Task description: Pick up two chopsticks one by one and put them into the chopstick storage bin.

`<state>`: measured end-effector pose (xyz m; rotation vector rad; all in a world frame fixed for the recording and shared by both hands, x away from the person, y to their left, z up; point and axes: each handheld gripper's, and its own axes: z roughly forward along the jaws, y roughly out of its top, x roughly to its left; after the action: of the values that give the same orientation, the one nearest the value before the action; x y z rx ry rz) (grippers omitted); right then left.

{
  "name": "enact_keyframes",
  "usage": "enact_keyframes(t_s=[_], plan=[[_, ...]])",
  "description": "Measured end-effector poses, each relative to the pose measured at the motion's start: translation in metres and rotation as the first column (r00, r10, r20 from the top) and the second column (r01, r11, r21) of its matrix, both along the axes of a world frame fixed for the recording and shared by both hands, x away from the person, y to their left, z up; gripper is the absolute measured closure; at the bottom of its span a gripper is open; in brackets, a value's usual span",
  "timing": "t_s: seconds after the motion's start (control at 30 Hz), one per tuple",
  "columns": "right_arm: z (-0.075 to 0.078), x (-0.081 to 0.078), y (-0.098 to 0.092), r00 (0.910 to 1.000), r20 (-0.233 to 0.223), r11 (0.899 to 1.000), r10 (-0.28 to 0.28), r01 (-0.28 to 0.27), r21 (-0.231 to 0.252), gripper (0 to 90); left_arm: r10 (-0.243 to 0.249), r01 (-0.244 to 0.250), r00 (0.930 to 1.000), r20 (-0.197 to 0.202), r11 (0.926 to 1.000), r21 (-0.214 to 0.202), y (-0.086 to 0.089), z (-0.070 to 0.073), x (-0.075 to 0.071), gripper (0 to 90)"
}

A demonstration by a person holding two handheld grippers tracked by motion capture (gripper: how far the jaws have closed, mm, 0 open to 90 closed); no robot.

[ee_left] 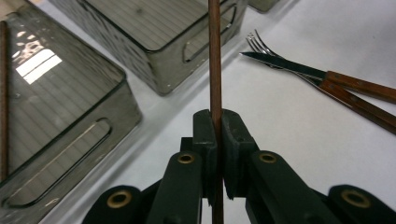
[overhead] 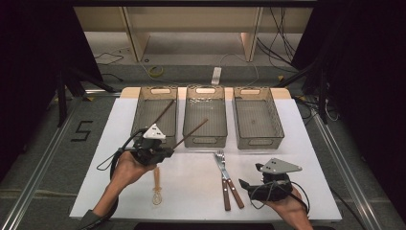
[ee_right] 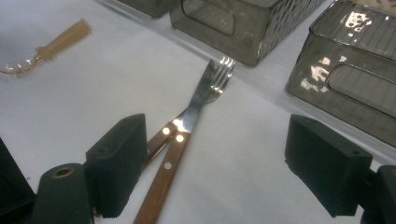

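Left tool (overhead: pixel 165 149) pinching a brown chopstick (ee_left: pixel 215 56), stick slanting up over the front edge of the middle bin (overhead: pixel 205 140). Right tool (ee_right: pixel 215 168) spread wide, nothing gripped, low over the wooden-handled knife (ee_right: pixel 180 140) and fork (ee_right: pixel 219 77) lying crossed on the white worktop (overhead: pixel 191 187).

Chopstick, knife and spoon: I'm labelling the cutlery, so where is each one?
Chopstick (ee_left: pixel 215 56): left gripper view, on its shaft above the shut fingers.
Knife (ee_right: pixel 198 100): right gripper view, on the blade lying across the fork.
Spoon (overhead: pixel 157 182): high view, on its pale handle.
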<state>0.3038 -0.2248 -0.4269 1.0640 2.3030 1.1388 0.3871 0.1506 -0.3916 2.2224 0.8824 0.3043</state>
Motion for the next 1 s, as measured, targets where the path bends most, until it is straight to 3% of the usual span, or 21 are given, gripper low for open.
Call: enact_keyframes(t_s=[0.37, 0.8, 1.0], plan=[[-0.001, -0.002, -0.008, 0.9993, 0.012, 0.996, -0.037, 0.036, 0.088, 20.7, 0.067, -0.068, 0.9976, -0.018, 0.9966, -0.045, 0.013, 0.006, 0.017, 85.0], [-0.003, 0.000, -0.011, 0.9985, -0.003, 0.994, -0.055, 0.055, 0.097, 20.1, 0.144, -0.145, 0.9894, -0.021, 0.9884, -0.047, 0.020, 0.013, 0.046, 85.1], [-0.003, 0.001, -0.011, 0.9985, -0.005, 0.994, -0.055, 0.055, 0.095, 20.3, 0.167, -0.166, 0.9860, 0.003, 0.9849, -0.047, 0.021, 0.026, 0.064, 85.0]])
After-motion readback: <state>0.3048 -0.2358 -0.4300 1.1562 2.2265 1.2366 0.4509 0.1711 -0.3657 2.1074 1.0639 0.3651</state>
